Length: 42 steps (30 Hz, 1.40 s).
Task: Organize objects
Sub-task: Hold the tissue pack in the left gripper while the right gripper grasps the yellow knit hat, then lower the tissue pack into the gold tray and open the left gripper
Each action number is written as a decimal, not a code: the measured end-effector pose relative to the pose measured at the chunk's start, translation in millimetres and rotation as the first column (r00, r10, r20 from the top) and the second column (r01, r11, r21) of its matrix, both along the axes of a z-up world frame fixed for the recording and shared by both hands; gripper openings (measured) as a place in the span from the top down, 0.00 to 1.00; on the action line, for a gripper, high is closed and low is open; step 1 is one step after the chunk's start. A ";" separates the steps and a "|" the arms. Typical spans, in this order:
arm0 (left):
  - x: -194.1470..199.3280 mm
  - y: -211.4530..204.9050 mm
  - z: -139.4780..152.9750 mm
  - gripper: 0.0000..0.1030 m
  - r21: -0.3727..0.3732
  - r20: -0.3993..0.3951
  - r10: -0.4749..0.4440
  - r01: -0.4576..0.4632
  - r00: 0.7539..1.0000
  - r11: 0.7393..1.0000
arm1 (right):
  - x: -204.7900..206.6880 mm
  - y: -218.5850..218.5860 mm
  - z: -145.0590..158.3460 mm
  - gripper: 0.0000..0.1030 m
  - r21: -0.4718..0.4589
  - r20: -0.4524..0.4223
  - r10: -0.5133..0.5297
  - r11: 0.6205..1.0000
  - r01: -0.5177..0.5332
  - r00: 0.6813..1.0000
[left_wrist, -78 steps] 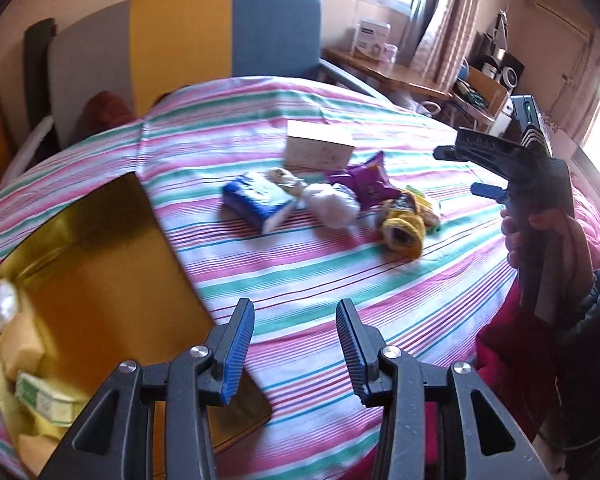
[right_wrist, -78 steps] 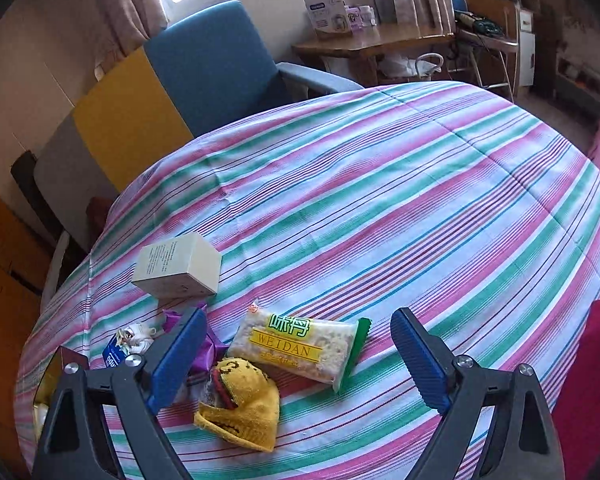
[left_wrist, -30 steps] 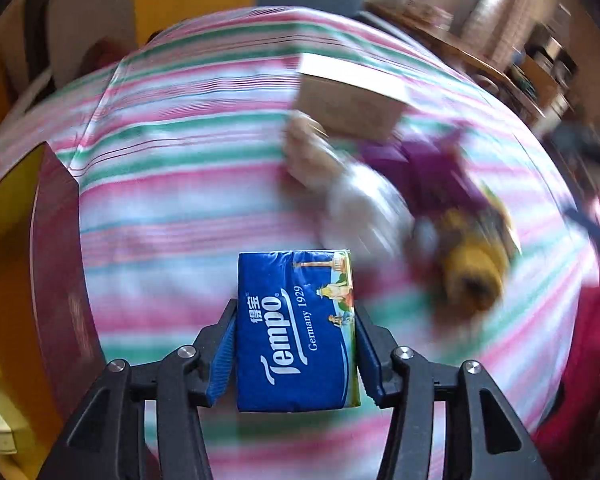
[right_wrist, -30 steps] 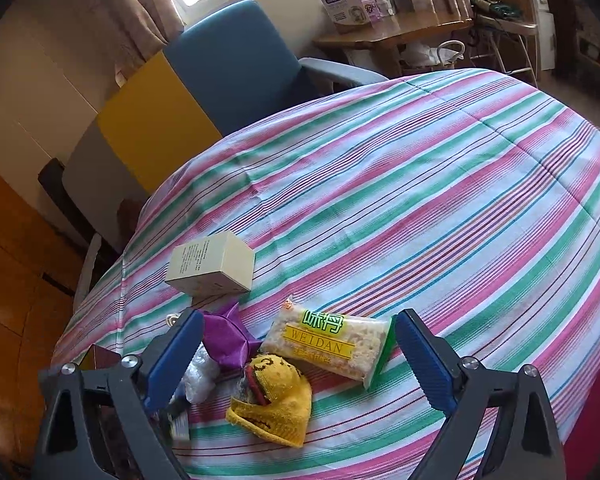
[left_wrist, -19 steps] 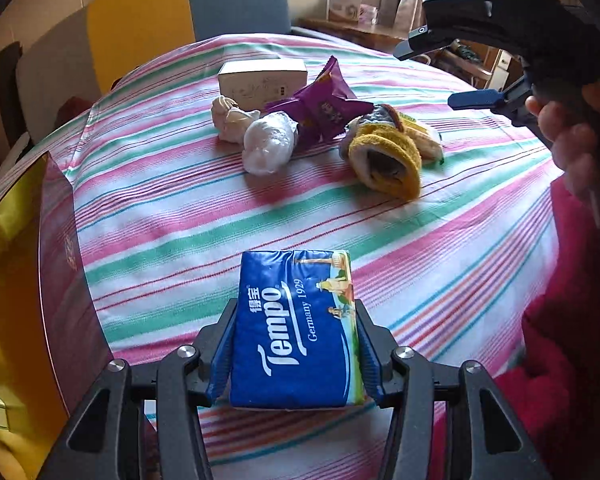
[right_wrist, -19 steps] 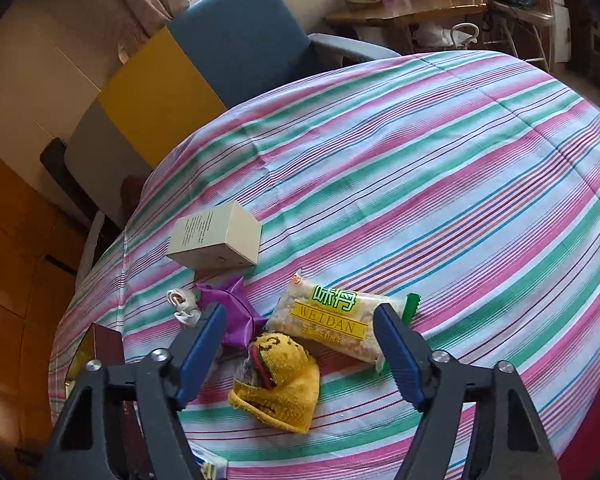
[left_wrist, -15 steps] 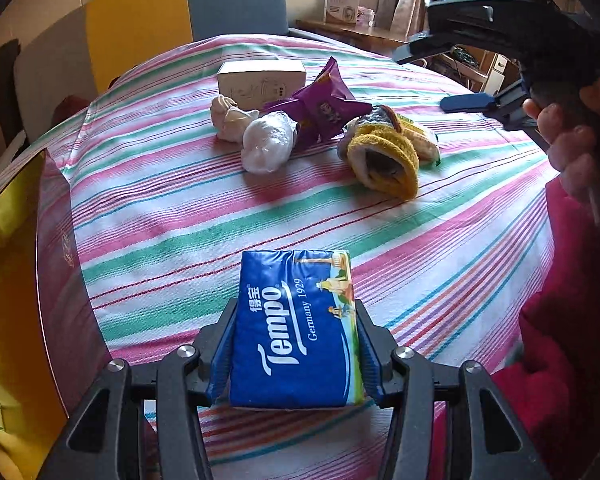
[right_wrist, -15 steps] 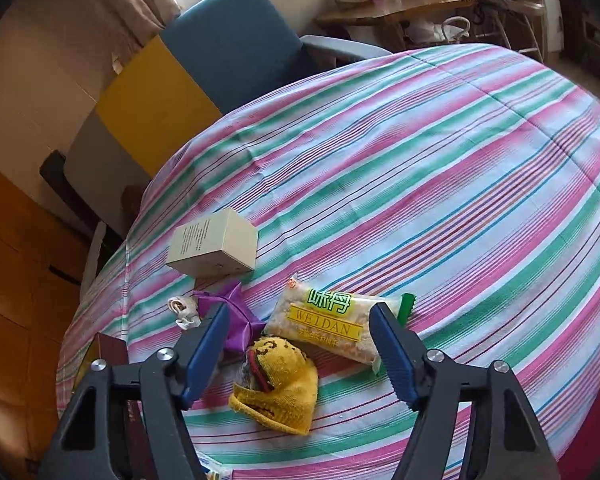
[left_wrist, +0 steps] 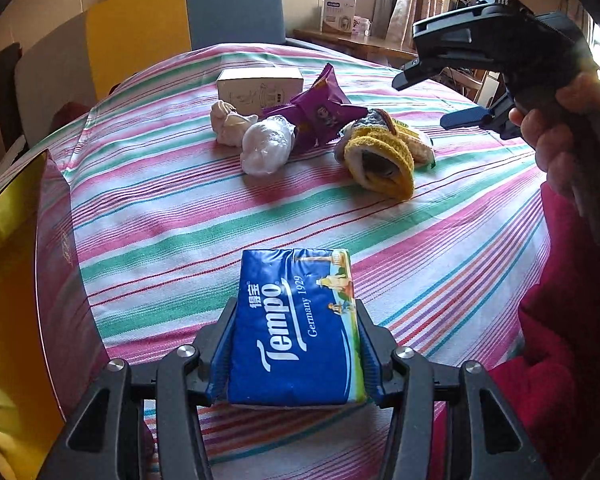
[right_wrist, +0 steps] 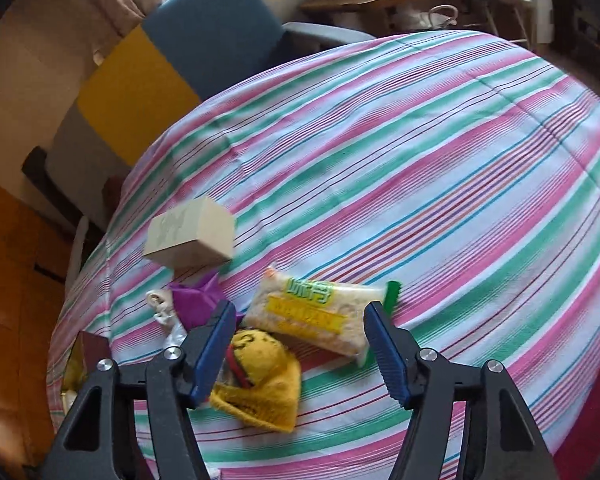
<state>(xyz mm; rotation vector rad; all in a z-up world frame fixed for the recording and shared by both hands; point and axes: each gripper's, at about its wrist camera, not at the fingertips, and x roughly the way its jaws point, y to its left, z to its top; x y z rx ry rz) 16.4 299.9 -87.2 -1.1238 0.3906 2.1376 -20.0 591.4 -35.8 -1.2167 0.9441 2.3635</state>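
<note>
Left gripper (left_wrist: pixel 296 354) pinching blue tissue pack (left_wrist: pixel 296 328) above striped tablecloth (left_wrist: pixel 172 216); carry level over gold box (left_wrist: pixel 8 280) wall, then release. Right gripper (right_wrist: pixel 300 344) half-spread, empty, above noodle packet (right_wrist: pixel 312 316). Versus 1 s ago: right jaws narrower, pack nearer box.

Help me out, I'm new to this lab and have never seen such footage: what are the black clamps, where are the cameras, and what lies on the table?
No robot: a person carries a hand-held gripper in each hand, each with a camera looking along its fingers. The left hand-held gripper is shut on a blue tissue pack, beside a gold box. The right hand-held gripper hovers with nothing between its fingers above a snack bag and a yellow knit piece. A purple packet, a white bundle and a cardboard box also lie on the striped tablecloth.
</note>
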 end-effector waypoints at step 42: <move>0.9 -52.9 77.0 0.49 0.199 0.045 -0.018 0.008 0.999 0.980 | -39.1 -50.5 -45.9 0.56 0.016 0.232 0.332 0.938 -0.345 0.914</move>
